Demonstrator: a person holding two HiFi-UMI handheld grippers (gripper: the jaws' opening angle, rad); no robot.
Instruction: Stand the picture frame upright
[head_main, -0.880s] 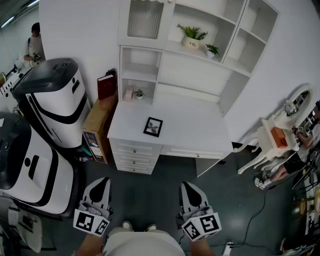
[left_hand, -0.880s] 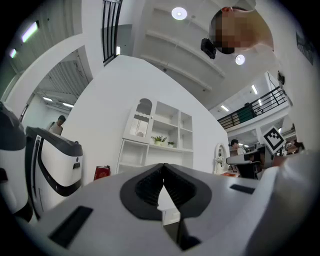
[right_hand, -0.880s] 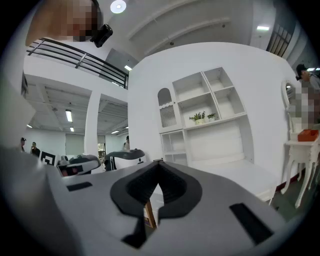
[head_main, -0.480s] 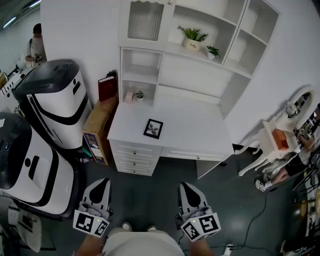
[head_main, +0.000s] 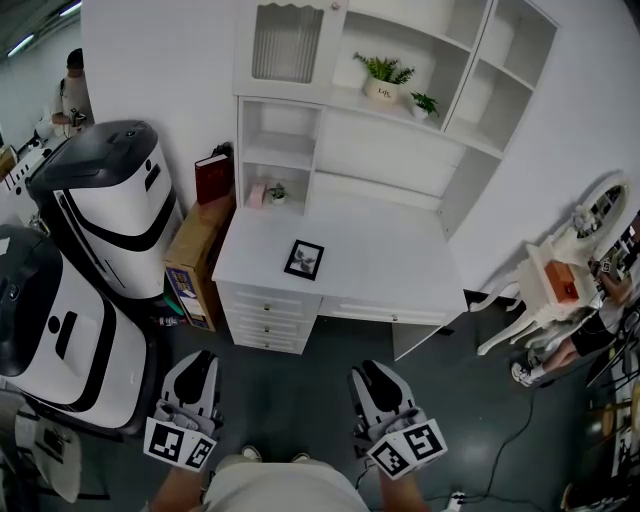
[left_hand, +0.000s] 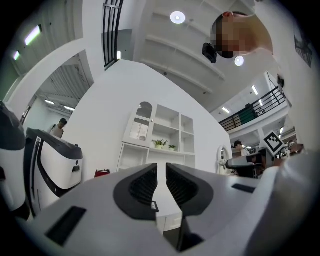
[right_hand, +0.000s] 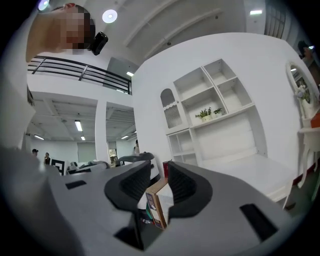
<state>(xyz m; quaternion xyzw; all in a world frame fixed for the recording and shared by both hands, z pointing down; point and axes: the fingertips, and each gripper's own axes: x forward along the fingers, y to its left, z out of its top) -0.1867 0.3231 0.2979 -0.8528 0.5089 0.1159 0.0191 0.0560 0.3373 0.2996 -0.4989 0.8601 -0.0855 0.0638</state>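
The small black picture frame (head_main: 304, 259) lies flat, face up, on the white desk (head_main: 400, 270), left of the middle. Both grippers hang low in front of the person, well short of the desk's front edge, with dark floor between. My left gripper (head_main: 200, 360) points at the desk, its jaws shut and empty; in the left gripper view (left_hand: 161, 175) a dark corner of the frame (left_hand: 154, 206) shows just below the jaw tips. My right gripper (head_main: 366, 370) stands open by a narrow gap, nothing in it (right_hand: 159, 180).
A white hutch with potted plants (head_main: 385, 75) rises at the back of the desk. A cardboard box (head_main: 195, 255) and a red book (head_main: 213, 172) stand against its left side, beside two large white machines (head_main: 100, 200). A white vanity table (head_main: 555, 265) and a seated person are at right.
The right gripper's tips have swung slightly to the left. The left gripper and the picture frame have kept their places.
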